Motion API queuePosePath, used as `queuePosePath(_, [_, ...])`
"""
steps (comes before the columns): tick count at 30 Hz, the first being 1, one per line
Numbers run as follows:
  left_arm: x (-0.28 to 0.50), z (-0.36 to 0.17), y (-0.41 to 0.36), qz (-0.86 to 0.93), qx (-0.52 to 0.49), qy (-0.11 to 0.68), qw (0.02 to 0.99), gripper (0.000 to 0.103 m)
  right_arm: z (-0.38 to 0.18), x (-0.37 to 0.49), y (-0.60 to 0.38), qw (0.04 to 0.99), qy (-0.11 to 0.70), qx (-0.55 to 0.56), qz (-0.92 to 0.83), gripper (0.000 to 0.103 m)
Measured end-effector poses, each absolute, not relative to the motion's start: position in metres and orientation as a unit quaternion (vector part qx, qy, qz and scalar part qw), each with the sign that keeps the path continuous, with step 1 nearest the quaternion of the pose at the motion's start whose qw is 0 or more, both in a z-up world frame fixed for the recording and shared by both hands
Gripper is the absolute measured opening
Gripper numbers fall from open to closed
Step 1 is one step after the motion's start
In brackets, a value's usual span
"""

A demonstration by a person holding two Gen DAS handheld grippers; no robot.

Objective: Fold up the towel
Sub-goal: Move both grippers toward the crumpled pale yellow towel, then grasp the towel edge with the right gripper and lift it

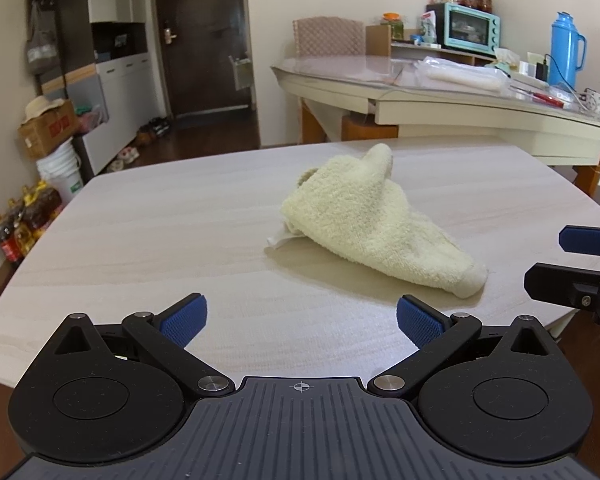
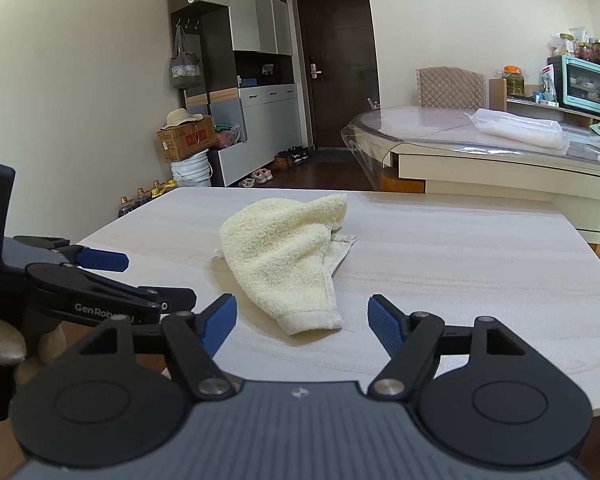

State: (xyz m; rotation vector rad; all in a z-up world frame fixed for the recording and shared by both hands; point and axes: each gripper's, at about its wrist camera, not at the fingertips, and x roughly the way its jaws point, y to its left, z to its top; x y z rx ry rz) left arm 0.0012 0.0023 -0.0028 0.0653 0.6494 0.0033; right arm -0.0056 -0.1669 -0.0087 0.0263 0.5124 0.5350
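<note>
Both tools, left [image 1: 302, 320] and right [image 2: 302, 318], are hanging released near the crumpled towel [image 1: 374, 220] on the desk [image 1: 160, 216], risking pinching bunched layers instead of one corner.

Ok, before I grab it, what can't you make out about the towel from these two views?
- Crumpled cream terry towel: corners and edges, buried in its own folds, both views.
- White tag-like piece: mostly tucked under the towel.
- Pale wood-grain table: near edge hidden behind left gripper.
</note>
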Motion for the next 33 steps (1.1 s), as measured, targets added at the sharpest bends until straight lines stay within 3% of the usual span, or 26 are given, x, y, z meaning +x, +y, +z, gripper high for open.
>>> queuePosePath(20, [0.037, -0.001, 0.018, 0.008, 0.034, 0.329, 0.944, 0.103, -0.006, 0.055, -0.147, 0.924, 0.262, 0.01, 0.278, 0.075])
queuePosePath(33, [0.084, -0.005, 0.038, -0.009, 0.064, 0.339, 0.939, 0.103, -0.019, 0.148, -0.127, 0.904, 0.294, 0.062, 0.304, 0.073])
